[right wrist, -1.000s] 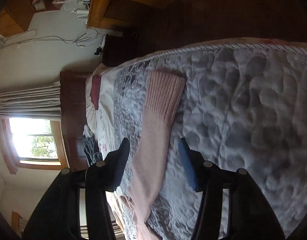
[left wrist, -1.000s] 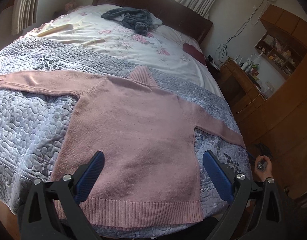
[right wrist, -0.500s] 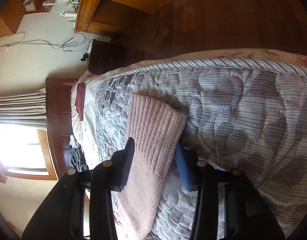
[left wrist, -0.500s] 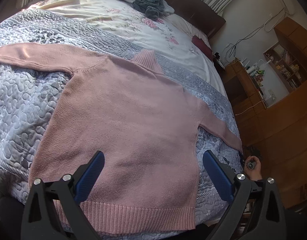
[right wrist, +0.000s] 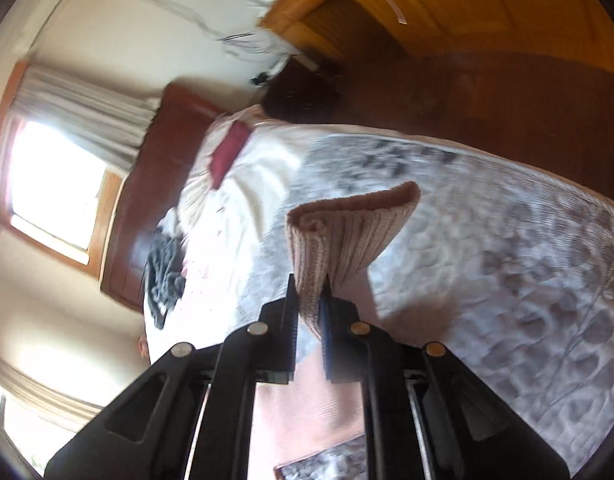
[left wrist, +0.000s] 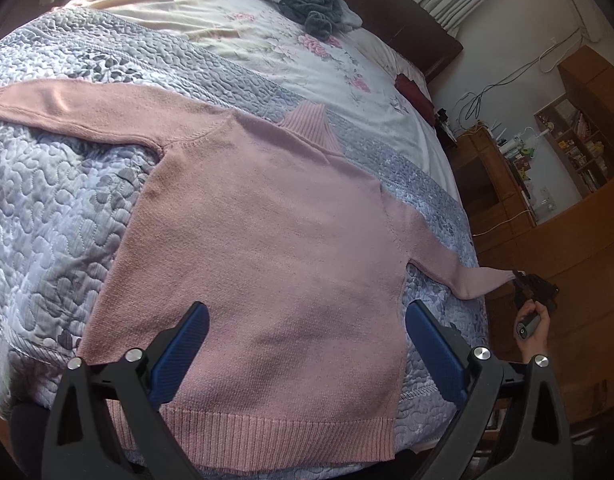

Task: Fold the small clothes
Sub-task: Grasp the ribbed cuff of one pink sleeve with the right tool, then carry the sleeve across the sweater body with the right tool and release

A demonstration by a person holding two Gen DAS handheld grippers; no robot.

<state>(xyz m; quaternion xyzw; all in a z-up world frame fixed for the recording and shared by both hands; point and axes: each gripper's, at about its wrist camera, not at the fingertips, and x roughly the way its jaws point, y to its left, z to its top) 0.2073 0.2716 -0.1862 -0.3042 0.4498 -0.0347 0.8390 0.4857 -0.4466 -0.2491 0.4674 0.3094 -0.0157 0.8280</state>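
The right claw [right wrist: 310, 312] is clamped on the ribbed cuff [right wrist: 347, 232] of the sweater [left wrist: 263, 248], lifting it off the quilt [right wrist: 507, 280]. The left claw [left wrist: 303, 340], fingers wide apart, hovers above the hem [left wrist: 275, 436]. The sweater lies flat across the bed [left wrist: 267, 44], its other sleeve [left wrist: 75, 110] outstretched.
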